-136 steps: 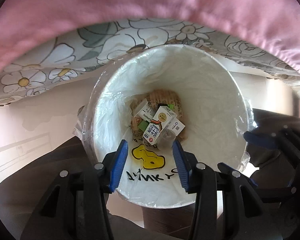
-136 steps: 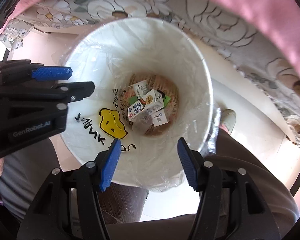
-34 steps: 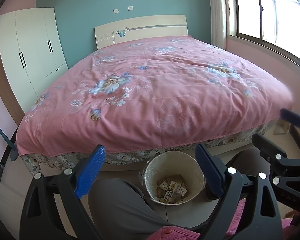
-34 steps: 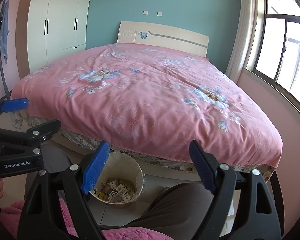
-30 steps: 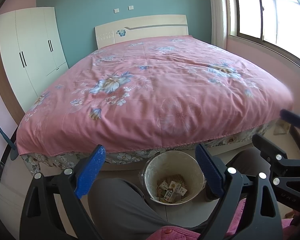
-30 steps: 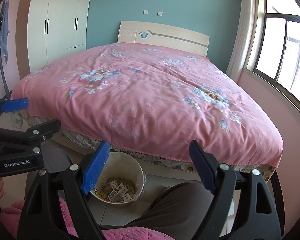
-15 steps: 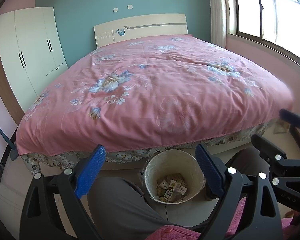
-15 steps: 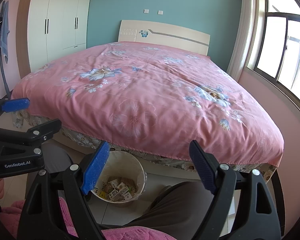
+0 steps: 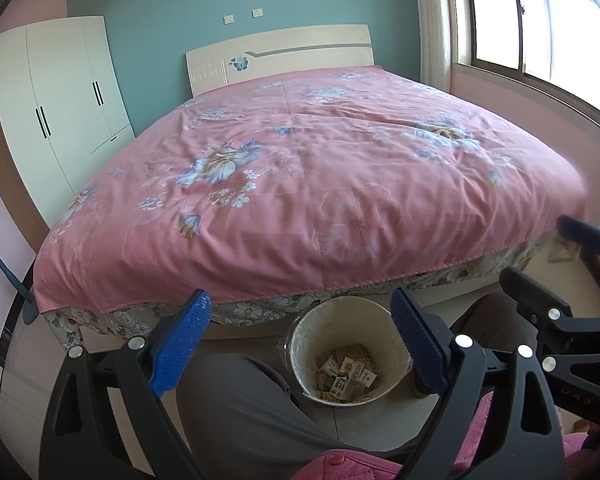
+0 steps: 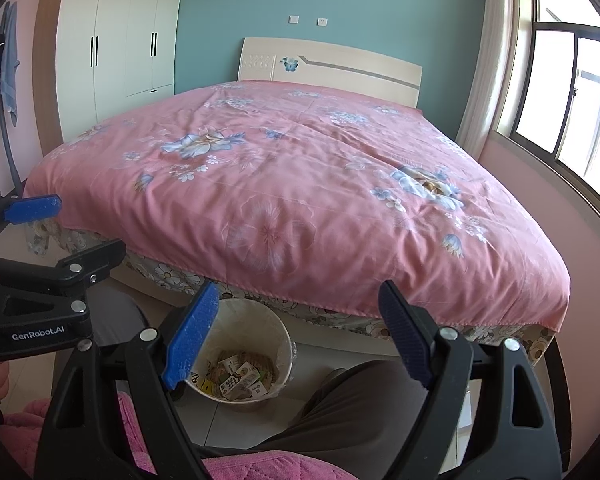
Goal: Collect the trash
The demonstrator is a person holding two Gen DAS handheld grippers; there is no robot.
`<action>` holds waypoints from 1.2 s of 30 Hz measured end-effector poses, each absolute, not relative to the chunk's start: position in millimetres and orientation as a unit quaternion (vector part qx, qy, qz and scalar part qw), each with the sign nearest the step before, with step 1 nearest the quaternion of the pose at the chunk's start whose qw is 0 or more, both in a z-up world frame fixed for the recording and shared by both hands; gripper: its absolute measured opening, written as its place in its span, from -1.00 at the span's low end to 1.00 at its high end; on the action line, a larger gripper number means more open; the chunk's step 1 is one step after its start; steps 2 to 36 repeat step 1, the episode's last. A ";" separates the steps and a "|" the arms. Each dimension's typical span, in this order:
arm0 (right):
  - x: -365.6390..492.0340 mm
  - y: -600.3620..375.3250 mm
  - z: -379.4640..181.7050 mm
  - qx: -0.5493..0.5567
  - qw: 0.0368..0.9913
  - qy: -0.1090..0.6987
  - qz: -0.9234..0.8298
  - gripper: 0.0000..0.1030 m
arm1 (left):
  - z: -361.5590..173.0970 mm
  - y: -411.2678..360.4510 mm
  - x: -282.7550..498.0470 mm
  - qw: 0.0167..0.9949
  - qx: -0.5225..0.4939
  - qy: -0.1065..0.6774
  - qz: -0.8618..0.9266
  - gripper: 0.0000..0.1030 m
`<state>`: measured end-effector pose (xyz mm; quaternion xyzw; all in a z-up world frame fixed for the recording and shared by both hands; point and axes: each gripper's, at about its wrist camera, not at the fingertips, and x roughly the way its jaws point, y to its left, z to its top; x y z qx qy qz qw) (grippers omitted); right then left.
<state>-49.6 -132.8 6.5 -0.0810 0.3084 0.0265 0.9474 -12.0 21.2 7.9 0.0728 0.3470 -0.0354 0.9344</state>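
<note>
- Bedroom walls in teal and pink frame a wide bed (image 9: 320, 184) under a pink floral cover, and nothing lies loose on that cover in either view.
- Your landmark is the waste bin (image 9: 300, 344), standing on the tiled floor just in front of the bed's foot edge, between your knees.
- Cartons and wrappers (image 9: 346, 374) already lie at the bottom of the waste bin; that collected trash is the only trash visible.
- Your left gripper (image 9: 300, 344) hangs above the waste bin with its blue pads spread wide and nothing between them.
- Your right gripper (image 10: 296, 338) is likewise released and empty, up and to the right of the waste bin in its own view.
- Judging from this, the gathering looks finished or nearly so; sweep both cameras slowly over the floor beside the waste bin before you stop.
- Watch your grey trouser leg (image 9: 240, 408), which lies touching or just beside the waste bin and could tip it.
- Left of the waste bin, a pink quilted cushion (image 10: 236, 466) covers your lap and hides the floor below.
- Far behind the waste bin stand a white wardrobe (image 9: 60, 100) and a window (image 10: 572, 92), both well apart from your work.
</note>
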 end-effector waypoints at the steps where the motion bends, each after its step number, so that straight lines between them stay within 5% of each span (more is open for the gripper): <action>1: -50.4 -131.8 6.0 -0.081 0.948 0.308 0.027 0.57 | 7.9 21.3 -12.0 0.934 0.073 0.347 -0.035 0.80; 36: -50.4 -131.8 6.0 -0.081 0.948 0.308 0.027 0.57 | 7.9 21.3 -12.0 0.934 0.073 0.347 -0.035 0.80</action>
